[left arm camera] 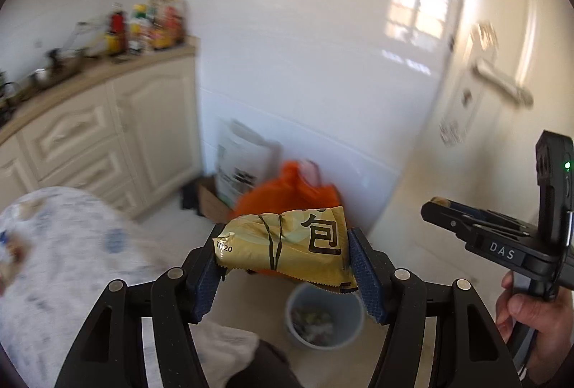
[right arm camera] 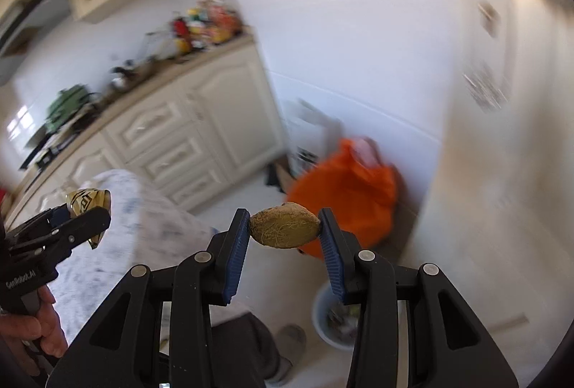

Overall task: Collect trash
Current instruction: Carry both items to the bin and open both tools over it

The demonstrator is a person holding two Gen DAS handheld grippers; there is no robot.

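Between the blue pads of the left gripper: one gold snack wrapper, crumpled, black character printed on it, clamped at both ends and held in the air. Between the pads of the right gripper: one brownish-yellow lump of rubbish, oval, pinched at its two tips. Below both, on the pale floor: a light blue bin with mixed litter inside, well beneath the held items. Behind the bin, against the white tiled wall: an orange plastic bag, a white sack and a cardboard box. Left: a table with a blue-patterned cloth; cream cabinets with a cluttered counter. Right: a door with a lever handle.
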